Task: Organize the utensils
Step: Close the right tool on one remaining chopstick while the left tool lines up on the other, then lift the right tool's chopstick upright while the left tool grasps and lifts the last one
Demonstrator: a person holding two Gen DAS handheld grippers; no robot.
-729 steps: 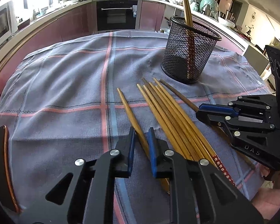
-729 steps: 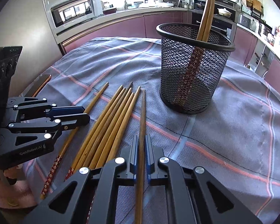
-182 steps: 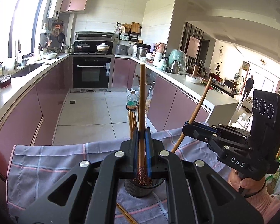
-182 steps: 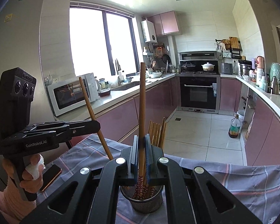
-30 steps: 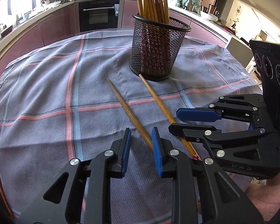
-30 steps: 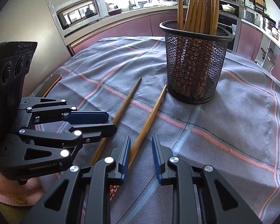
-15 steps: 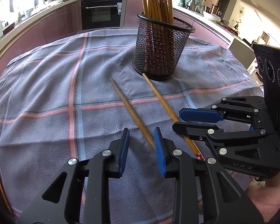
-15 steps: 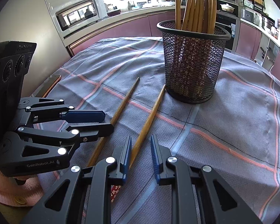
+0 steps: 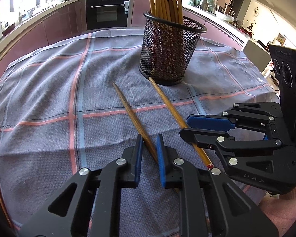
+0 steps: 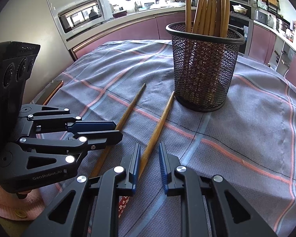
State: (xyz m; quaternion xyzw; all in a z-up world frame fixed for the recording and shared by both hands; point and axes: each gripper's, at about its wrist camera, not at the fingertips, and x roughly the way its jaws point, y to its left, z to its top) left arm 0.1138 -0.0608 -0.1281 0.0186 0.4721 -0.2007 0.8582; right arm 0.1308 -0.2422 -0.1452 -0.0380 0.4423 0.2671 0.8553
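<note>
Closing with pads not yet touching, each hand-held gripper, left [image 9: 149, 138] and right [image 10: 149, 147], straddles one chopstick [image 9: 132, 114], [image 10: 157, 126] at lower centre of frame.

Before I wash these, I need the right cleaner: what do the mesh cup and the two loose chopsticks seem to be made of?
Black mesh cup: probably metal wire with a matte dark coating, judging by its open diamond lattice and rolled rim. Two brown loose chopsticks: likely wood or bamboo with a smooth, slightly glossy finish; lengthwise grain shows, and one has a red flowered end.
</note>
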